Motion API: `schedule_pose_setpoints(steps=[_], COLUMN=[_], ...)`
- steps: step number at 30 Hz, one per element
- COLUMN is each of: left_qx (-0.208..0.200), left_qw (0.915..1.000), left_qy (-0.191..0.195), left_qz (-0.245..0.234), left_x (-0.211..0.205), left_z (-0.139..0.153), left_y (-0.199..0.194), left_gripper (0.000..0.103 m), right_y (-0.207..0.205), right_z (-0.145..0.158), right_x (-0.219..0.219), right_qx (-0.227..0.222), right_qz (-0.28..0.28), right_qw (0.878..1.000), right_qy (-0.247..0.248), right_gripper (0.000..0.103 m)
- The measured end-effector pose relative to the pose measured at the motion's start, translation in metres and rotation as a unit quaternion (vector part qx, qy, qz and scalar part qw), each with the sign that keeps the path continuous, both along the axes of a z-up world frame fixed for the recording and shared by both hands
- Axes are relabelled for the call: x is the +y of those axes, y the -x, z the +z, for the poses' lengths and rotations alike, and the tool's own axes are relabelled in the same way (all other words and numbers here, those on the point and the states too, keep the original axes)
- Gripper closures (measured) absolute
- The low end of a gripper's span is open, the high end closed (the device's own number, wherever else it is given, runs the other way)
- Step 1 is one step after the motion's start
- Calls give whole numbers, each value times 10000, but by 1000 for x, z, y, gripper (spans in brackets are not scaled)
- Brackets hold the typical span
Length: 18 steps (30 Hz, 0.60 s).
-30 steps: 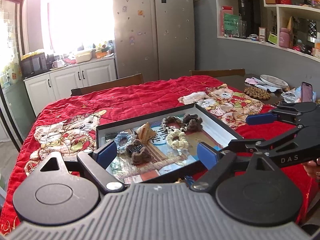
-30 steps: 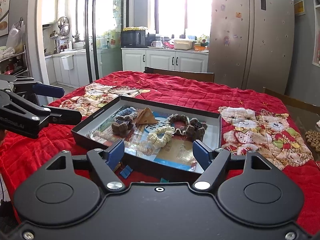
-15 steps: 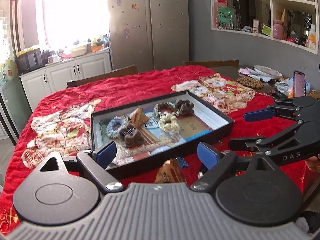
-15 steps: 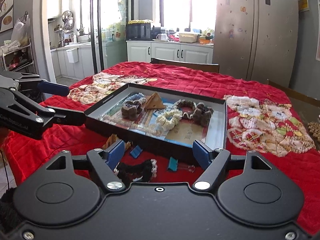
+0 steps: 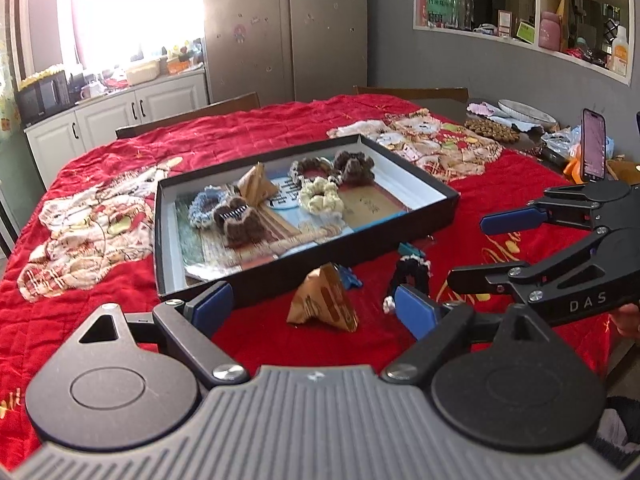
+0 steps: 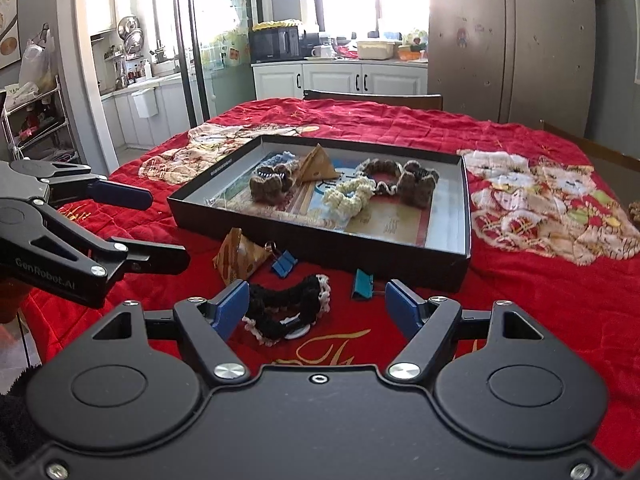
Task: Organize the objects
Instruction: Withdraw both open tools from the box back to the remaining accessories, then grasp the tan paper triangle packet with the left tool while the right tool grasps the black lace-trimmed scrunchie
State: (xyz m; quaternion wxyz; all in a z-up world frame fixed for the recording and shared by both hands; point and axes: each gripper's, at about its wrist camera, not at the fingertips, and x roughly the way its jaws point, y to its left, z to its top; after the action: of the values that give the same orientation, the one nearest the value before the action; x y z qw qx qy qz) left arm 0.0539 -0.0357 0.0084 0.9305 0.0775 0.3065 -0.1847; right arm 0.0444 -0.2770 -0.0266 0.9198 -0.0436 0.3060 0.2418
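Note:
A shallow black box (image 5: 412, 224) (image 6: 320, 236) on the red cloth holds several scrunchies, a fuzzy brown claw clip (image 5: 240, 224) and a brown paper pyramid (image 6: 316, 168). In front of it lie another brown paper pyramid (image 5: 324, 300) (image 6: 240, 256), a black scrunchie (image 6: 286, 308) (image 5: 410, 276), a blue binder clip (image 6: 285, 263) and a teal binder clip (image 6: 363, 283). My left gripper (image 5: 312, 312) is open above the loose pyramid. My right gripper (image 6: 316, 308) is open, with the black scrunchie just ahead between its fingertips, untouched.
The red patterned cloth (image 6: 540, 292) covers the table. A phone (image 5: 592, 144) stands at the far right with a plate and clutter behind it. Chair backs (image 6: 372, 98) line the far edge. A fridge, cabinets and shelves are beyond.
Both grippers have sunk and tipped downward. The loose pyramid, clips and black scrunchie in front of the box, hidden before, have come into view. Both jaws keep their width.

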Motion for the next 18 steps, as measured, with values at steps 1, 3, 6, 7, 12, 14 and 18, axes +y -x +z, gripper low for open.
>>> schedule_pose_setpoints(steps=[1, 3, 6, 7, 12, 14, 18], left_qx=[21, 66, 137, 161, 211, 211, 243], left_qw=[10000, 10000, 9999, 9998, 9998, 9998, 9997], left_qy=[4, 14, 57, 63, 20, -1, 32], left_qz=[-10, -13, -29, -33, -31, -22, -72], left_x=[0, -1, -2, -3, -5, -5, -6], left_z=[-2, -5, -10, -12, -22, -26, -32], left_y=[-1, -2, -4, -5, -10, -12, -14], left_gripper=[10, 10, 10, 10, 10, 10, 10], right_y=[0, 0, -2, -2, -3, -3, -3], right_z=[-2, -5, -9, -10, -17, -19, -23], right_x=[0, -1, -1, -1, 1, 3, 6], right_qx=[14, 38, 53, 52, 37, 0, -4], right_qz=[-13, -47, -107, -131, -194, -192, -159], right_qw=[10000, 10000, 9999, 9999, 9998, 9998, 9999], right_qy=[-7, -24, -54, -60, -65, -32, -64], right_gripper=[29, 29, 30, 30, 33, 34, 34])
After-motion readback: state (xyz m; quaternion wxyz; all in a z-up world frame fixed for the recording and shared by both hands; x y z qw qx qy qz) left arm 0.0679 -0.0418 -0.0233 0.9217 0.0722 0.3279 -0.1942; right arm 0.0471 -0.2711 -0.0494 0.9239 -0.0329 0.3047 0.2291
